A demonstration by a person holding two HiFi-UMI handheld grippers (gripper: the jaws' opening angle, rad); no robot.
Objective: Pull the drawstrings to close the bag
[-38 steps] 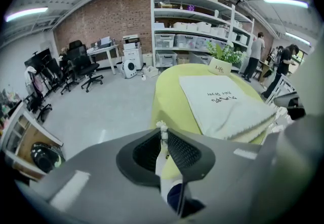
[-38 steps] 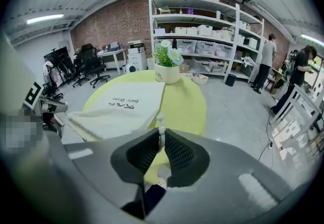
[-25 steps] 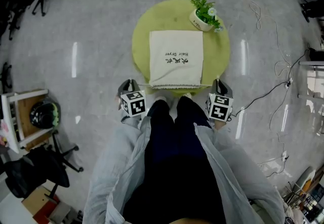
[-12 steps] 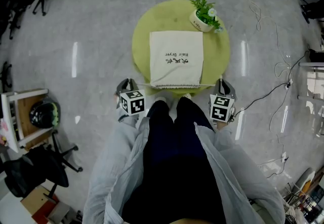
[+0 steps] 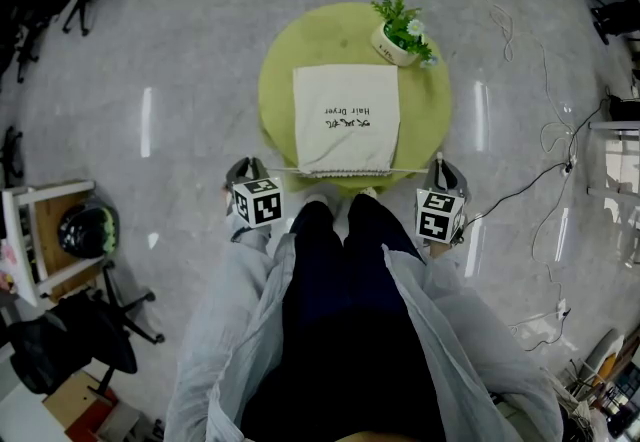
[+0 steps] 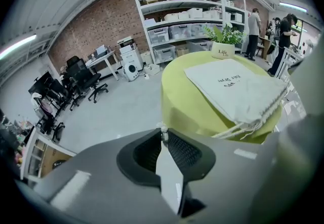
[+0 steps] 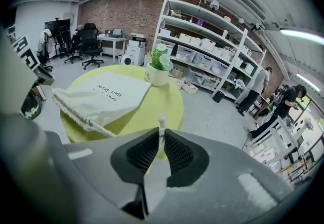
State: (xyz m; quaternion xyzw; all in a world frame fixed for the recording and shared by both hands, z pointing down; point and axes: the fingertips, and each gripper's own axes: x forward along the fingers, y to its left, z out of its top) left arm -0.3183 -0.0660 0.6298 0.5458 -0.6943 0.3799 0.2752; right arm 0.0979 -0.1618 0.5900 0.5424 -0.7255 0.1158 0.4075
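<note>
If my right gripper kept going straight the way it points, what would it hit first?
Probably the table, near its rim beside the bag. The right gripper, shut on a drawstring, aims there, though depth is unclear.

Cream bag [image 5: 346, 115] lies flat; drawstrings [image 5: 412, 170] stretched taut sideways.

We note round yellow-green counter [image 5: 290, 70] standing on grey floor [image 5: 190, 40]. On it: cream drawstring bag [image 5: 346, 120] lying flat, gathered mouth at near edge. Small potted plant [image 5: 390, 38] upright by far right rim, near bag's far corner.
</note>
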